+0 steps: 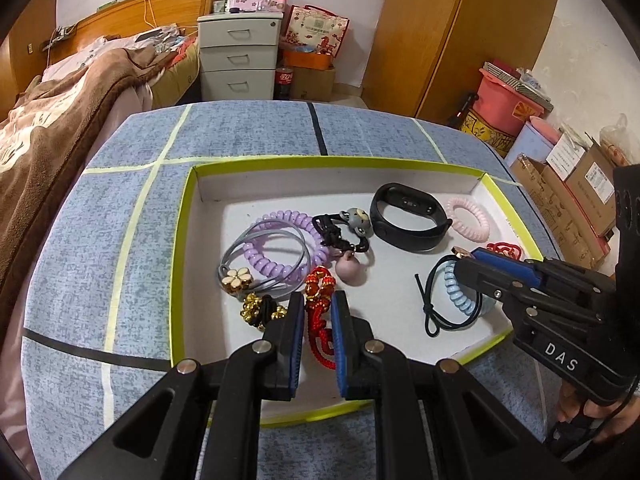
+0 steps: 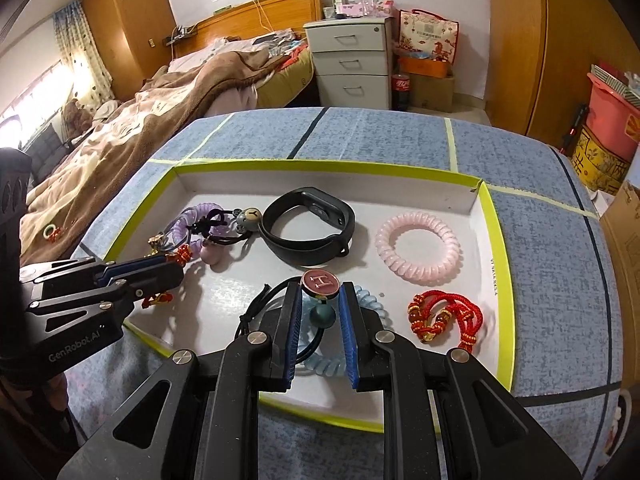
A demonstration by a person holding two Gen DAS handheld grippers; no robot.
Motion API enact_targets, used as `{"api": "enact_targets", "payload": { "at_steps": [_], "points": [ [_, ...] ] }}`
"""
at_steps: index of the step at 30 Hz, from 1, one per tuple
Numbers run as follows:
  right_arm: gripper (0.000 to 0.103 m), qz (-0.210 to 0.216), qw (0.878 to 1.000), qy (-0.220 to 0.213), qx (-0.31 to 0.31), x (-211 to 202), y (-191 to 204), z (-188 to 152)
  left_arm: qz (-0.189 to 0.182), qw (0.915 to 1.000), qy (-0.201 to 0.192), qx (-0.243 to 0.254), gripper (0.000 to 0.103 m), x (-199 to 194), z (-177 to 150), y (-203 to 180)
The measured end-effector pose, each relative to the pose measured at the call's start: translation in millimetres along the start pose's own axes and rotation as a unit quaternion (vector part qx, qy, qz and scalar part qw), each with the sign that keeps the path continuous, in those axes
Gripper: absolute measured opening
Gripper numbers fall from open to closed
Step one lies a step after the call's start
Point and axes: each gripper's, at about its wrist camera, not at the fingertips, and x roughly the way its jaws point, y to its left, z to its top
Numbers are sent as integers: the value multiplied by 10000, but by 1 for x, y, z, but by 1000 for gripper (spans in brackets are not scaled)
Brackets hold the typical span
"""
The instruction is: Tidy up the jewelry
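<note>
A white tray with a lime rim (image 1: pixel 182 216) (image 2: pixel 494 216) holds the jewelry. My left gripper (image 1: pixel 317 300) is shut on a red beaded cord bracelet (image 1: pixel 320 320), which hangs between its pads; it shows in the right wrist view (image 2: pixel 176 264) too. My right gripper (image 2: pixel 320 292) is shut on a round dark-red "H" charm (image 2: pixel 320 281) of a black hair tie lying over a light blue coil band (image 2: pixel 370 300) (image 1: pixel 456 288). A black fitness band (image 1: pixel 408 216) (image 2: pixel 308 226), a pink coil band (image 2: pixel 418 250) and a second red bracelet (image 2: pixel 444 316) lie in the tray.
A purple coil band (image 1: pixel 276 248), a grey tie with a flower (image 1: pixel 236 278), gold beads (image 1: pixel 256 308) and a pink charm (image 1: pixel 352 270) crowd the tray's left. The tray sits on a blue checked tablecloth (image 1: pixel 100 240). A bed is at left, drawers behind, boxes at right.
</note>
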Motion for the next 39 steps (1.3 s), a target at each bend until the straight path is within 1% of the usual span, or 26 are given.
{"api": "enact_targets", "payload": {
  "at_steps": [3, 5, 6, 8, 11, 14, 18, 19, 20, 21, 22, 24, 27, 29, 32, 34, 37, 39],
  "points": [
    [20, -34, 10000, -12, -7, 0, 1, 1, -5, 10000, 10, -14, 18, 0, 0, 0],
    [22, -67, 10000, -26, 5, -1, 1, 0, -31, 10000, 9, -20, 24, -1, -1, 0],
    [29, -72, 10000, -32, 16, -2, 0, -1, -26, 10000, 9, -38, 25, -1, -1, 1],
    [37, -28, 10000, -61, 51, -4, 0, -1, -19, 10000, 4, -33, 26, -1, -2, 1],
    [37, -41, 9999, -85, 43, -6, 0, -1, 8, 10000, 16, -32, 28, -1, -2, 1],
    [37, -77, 9999, -93, 58, -7, -1, -1, 11, 10000, -1, -45, 36, -3, -2, 0],
    [38, -62, 9998, -166, 83, -13, -2, -1, 35, 10000, -32, -50, 39, -8, -4, -1],
    [38, -63, 9998, -186, 91, -14, -1, -2, 27, 10000, -37, -57, 41, -9, -5, -1],
    [41, -68, 9997, -201, 99, -16, -1, -2, 39, 10000, -50, -67, 44, -10, -5, -1],
    [46, -69, 9997, -214, 101, -18, 0, -3, 58, 9999, -75, -59, 46, -12, -6, -2],
    [48, -73, 9996, -237, 103, -20, 0, -4, 80, 9999, -90, -50, 47, -14, -7, -4],
    [48, -78, 9994, -313, 121, -27, 1, -6, 141, 9998, -138, -44, 47, -19, -9, -5],
    [48, -107, 9988, -443, 181, -38, 1, -10, 381, 9988, -317, -35, 52, -29, -15, -8],
    [49, -147, 9984, -499, 198, -45, 3, -14, 408, 9985, -358, -84, 54, -35, -18, -8],
    [49, -175, 9980, -580, 205, -54, 7, -21, 562, 9971, -507, -95, 55, -45, -25, -10],
    [49, -166, 9977, -629, 206, -59, 10, -25, 580, 9968, -545, -103, 57, -49, -30, -12],
    [49, -266, 9970, -704, 178, -69, 16, -32, 698, 9956, -620, -65, 57, -56, -38, -17],
    [49, -306, 9966, -741, 173, -73, 19, -37, 699, 9954, -644, -103, 57, -60, -43, -19]
  ]
}}
